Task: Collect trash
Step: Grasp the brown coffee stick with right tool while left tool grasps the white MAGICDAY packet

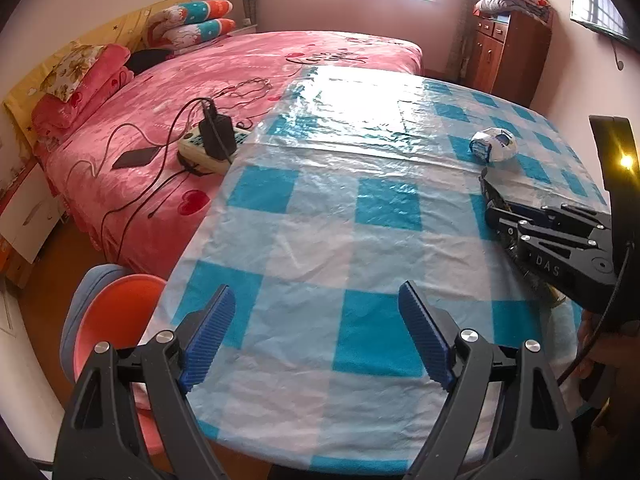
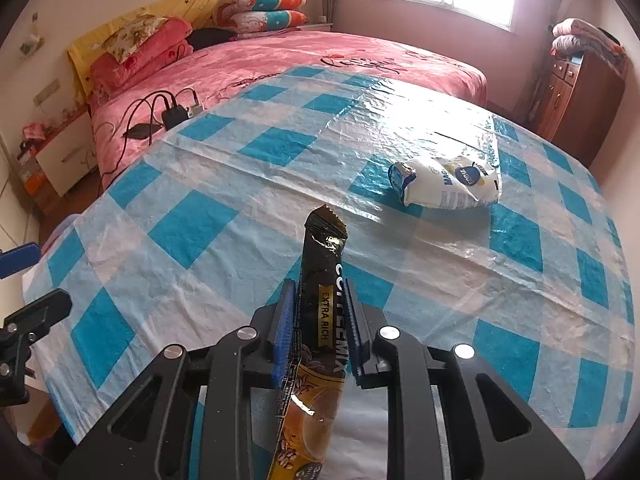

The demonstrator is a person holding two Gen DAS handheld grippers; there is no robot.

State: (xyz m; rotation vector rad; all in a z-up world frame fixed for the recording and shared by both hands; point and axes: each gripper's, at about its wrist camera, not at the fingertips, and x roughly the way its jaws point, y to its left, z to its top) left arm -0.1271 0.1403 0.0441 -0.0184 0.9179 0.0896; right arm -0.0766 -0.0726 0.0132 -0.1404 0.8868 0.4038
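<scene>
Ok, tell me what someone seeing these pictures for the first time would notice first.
First, the black and gold coffee mix sachet clamped upright in the right gripper, over the near part of the blue and white checked tablecloth. Next, the crumpled white wrapper lying alone farther back on the cloth, toward the right. The left gripper is open and holds nothing, and a pink bed fills the room behind the table.

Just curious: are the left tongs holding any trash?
No, the left tongs gape open over bare tablecloth, nothing between them.
</scene>
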